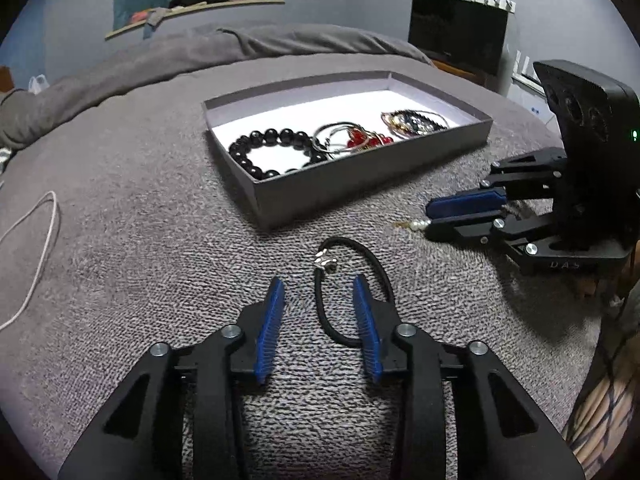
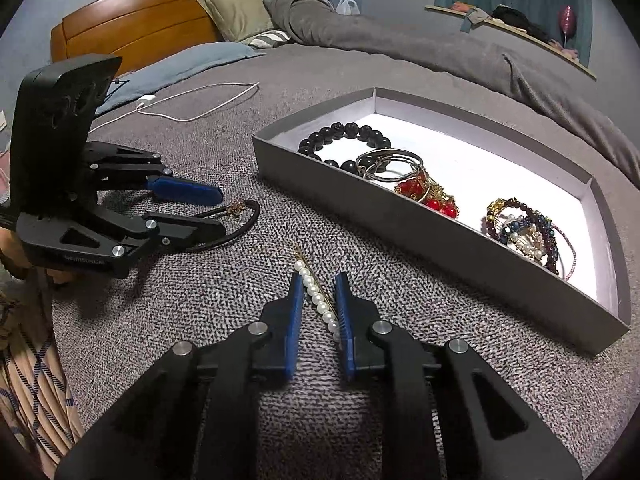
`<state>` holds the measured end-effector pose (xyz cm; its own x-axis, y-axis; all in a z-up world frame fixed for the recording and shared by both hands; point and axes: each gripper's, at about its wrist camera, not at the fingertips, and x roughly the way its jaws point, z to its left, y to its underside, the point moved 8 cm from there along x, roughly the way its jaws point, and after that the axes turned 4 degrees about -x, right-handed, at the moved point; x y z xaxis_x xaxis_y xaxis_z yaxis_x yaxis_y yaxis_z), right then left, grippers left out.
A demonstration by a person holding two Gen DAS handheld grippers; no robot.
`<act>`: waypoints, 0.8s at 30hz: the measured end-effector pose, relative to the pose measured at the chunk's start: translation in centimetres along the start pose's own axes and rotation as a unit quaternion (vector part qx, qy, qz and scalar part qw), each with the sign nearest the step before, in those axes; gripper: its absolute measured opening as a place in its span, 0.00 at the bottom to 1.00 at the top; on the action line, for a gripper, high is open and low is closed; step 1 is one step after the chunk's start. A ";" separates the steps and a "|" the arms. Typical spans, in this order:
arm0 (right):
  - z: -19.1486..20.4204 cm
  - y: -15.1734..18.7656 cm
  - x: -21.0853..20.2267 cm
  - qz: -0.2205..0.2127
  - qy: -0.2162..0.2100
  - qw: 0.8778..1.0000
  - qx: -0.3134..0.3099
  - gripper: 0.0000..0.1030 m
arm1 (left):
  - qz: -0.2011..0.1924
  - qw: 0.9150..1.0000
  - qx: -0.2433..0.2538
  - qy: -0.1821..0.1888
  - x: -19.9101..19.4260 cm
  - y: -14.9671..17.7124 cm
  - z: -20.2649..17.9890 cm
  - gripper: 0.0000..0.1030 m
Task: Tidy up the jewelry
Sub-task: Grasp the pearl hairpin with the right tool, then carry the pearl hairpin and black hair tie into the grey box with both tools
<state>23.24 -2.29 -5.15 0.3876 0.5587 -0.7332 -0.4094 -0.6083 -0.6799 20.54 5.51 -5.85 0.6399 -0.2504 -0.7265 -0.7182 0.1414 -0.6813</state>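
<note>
A black cord bracelet (image 1: 318, 304) with a silver charm (image 1: 325, 260) lies on the grey bedspread. My left gripper (image 1: 318, 282) stands open around it, its blue pads clear of the cord. My right gripper (image 2: 320, 276) is shut on a pearl hairpin (image 2: 318, 300) that runs slantwise between its pads, down at the bedspread. In the left wrist view the right gripper (image 1: 429, 219) shows the pin's pearl end sticking out. Behind both sits a grey open box (image 1: 360, 176) holding a black bead bracelet (image 1: 272, 136), metal rings (image 2: 394, 160), red beads (image 2: 424, 196) and mixed bead bracelets (image 2: 528, 232).
A white charging cable (image 2: 208, 100) trails across the bed at the left. A rumpled grey blanket (image 2: 440, 48), pillows (image 2: 244, 12) and a wooden headboard (image 2: 160, 12) lie beyond the box. A person's patterned sleeve (image 2: 32, 360) is behind the left gripper (image 2: 222, 212).
</note>
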 end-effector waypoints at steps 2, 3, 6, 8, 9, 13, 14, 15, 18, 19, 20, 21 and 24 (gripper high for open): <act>0.0 -0.1 -0.1 -0.003 0.000 1.000 -0.001 0.15 | -0.001 1.000 0.010 0.005 -0.1 0.0 -0.4 0.17; 0.0 -0.1 -0.2 -0.006 0.000 1.000 -0.001 0.13 | -0.002 1.000 0.016 0.006 -0.2 0.0 -0.7 0.13; 0.0 -0.3 -0.6 -0.017 -0.001 1.000 0.001 0.06 | -0.008 0.999 0.044 0.013 -0.6 0.1 -2.0 0.04; -0.1 -0.3 -1.0 -0.025 -0.004 1.000 0.004 0.06 | -0.016 0.998 0.049 0.024 -1.0 -0.1 -2.5 0.04; -0.1 -0.4 -1.3 -0.030 -0.005 1.000 0.005 0.06 | -0.022 0.998 0.050 0.026 -1.2 -0.3 -2.7 0.04; -0.2 -0.6 -2.7 -0.048 -0.005 0.999 0.005 0.06 | -0.045 0.998 0.035 0.034 -2.0 -1.4 -2.9 0.04; -0.2 -0.7 -3.0 -0.053 -0.005 0.999 0.006 0.06 | -0.049 0.998 0.031 0.037 -2.1 -1.7 -3.0 0.04; -0.4 -0.8 -3.4 -0.059 -0.004 0.998 0.008 0.06 | -0.057 0.997 0.026 0.041 -2.3 -2.1 -3.1 0.04; -0.9 -0.9 -4.9 -0.080 -0.003 0.997 0.016 0.06 | -0.070 0.996 0.016 0.054 -2.8 -3.1 -3.6 0.04; -1.3 -1.0 -5.4 -0.088 -0.001 0.996 0.021 0.06 | -0.077 0.995 0.011 0.066 -3.1 -3.6 -3.9 0.04; -1.5 -1.1 -5.7 -0.093 0.001 0.995 0.025 0.06 | -0.082 0.994 0.009 0.070 -3.1 -3.9 -4.1 0.04; -1.9 -1.1 -6.2 -0.101 0.003 0.994 0.032 0.06 | -0.088 0.993 0.007 0.074 -3.2 -4.4 -4.4 0.04; -3.1 -1.2 -7.3 -0.118 0.010 0.992 0.047 0.06 | -0.099 0.992 0.005 0.073 -3.2 -5.3 -4.9 0.04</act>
<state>23.46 -7.37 1.09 0.4975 0.6669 -0.5547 -0.3810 -0.4064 -0.8305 21.00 0.91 0.56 0.7215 -0.4097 -0.5582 -0.5788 0.0854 -0.8110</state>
